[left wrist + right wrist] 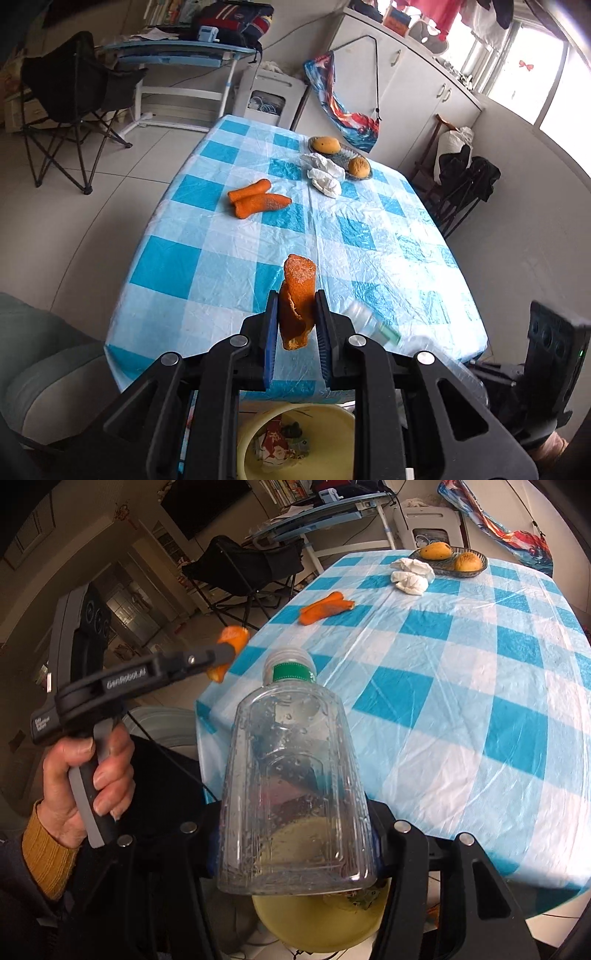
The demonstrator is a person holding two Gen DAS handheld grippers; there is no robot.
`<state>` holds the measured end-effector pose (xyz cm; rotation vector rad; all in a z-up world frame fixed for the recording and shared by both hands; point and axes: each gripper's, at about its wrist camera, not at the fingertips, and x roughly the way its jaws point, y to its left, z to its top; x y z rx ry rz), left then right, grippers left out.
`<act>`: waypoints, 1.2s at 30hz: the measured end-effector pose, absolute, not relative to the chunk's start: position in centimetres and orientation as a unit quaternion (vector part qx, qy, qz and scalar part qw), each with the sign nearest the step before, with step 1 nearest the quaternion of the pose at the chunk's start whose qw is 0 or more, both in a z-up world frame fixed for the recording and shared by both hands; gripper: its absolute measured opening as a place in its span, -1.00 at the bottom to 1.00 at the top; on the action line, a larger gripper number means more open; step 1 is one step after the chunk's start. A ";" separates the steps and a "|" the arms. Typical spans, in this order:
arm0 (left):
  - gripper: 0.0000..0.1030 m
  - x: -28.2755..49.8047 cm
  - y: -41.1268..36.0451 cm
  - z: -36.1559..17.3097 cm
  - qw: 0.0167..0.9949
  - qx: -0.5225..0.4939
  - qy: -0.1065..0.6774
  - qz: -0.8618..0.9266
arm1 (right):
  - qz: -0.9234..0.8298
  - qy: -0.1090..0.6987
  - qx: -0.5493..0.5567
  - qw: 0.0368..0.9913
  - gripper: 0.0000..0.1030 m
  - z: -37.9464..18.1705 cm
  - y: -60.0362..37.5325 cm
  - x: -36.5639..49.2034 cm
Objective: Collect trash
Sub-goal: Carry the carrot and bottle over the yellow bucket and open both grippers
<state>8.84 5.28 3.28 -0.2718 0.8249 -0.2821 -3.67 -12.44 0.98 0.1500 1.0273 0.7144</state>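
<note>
My left gripper (296,297) is shut on a curled piece of orange peel (295,291), held above the near edge of the checked table (221,240). The right wrist view shows this gripper (225,653) from the side, with the peel (232,637) in it and a hand on its handle. My right gripper (295,849) is shut on a clear plastic bottle (291,775) with a green neck band; the bottle hides the pads. Below both sits a yellow bin (332,417) (314,923) with trash inside. More peels (258,199) (325,607) and crumpled tissues (325,173) (410,576) lie on the table.
A dish with two yellowish fruits (325,144) (467,562) stands at the table's far end. A black folding chair (70,96) stands on the floor to the far left, a dark chair (465,177) to the right. A grey seat (37,350) is near left.
</note>
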 end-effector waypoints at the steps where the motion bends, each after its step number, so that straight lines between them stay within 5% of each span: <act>1: -0.65 8.5 5.8 3.5 0.899 -0.141 0.393 -0.134 | 0.339 0.484 0.067 0.804 0.08 0.7 -12.1 -4.4; 18: -0.65 5.1 4.9 2.9 0.890 -0.143 0.401 -0.164 | 0.343 0.543 -0.130 0.755 0.09 -5.0 -3.8 -9.0; 27: -0.65 4.3 3.1 0.7 0.869 -0.114 0.449 -0.177 | 0.279 0.431 0.021 0.858 0.48 1.0 -10.6 -8.0; 36: -0.58 0.9 -3.0 -3.0 0.816 0.024 0.526 -0.239 | 0.234 0.415 0.077 0.876 0.52 2.0 -13.5 -7.1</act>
